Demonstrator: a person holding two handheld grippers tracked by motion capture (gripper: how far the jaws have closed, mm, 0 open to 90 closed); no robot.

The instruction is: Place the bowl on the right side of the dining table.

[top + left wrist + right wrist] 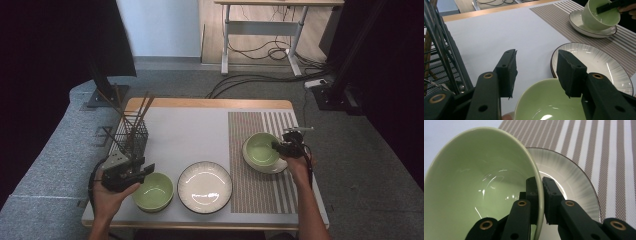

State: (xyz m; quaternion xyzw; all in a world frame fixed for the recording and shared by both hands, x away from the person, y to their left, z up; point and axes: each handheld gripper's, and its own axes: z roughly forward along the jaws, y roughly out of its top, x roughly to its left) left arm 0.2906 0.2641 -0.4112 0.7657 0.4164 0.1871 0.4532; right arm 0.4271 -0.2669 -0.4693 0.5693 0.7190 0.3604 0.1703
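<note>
— Bowls first: where is each one?

— One green bowl (261,150) sits tilted on a white plate (278,166) on the striped mat (260,195), at the right of the table (200,125). The second green bowl (153,191) stands near the front left edge, just beside the larger ribbed plate (205,186).

— What is the right gripper (280,147) doing?

— Its jaws are clamped on the tilted bowl's rim, one jaw inside, one outside; the right gripper view shows the wall pinched between them.

— And the left gripper (145,171)?

— Jaws spread apart, holding nothing, poised over the near bowl's left rim. Whether they touch it, I cannot tell.

— Anything behind it?

— A black wire basket (131,136) with chopsticks (141,110) standing in it.
</note>
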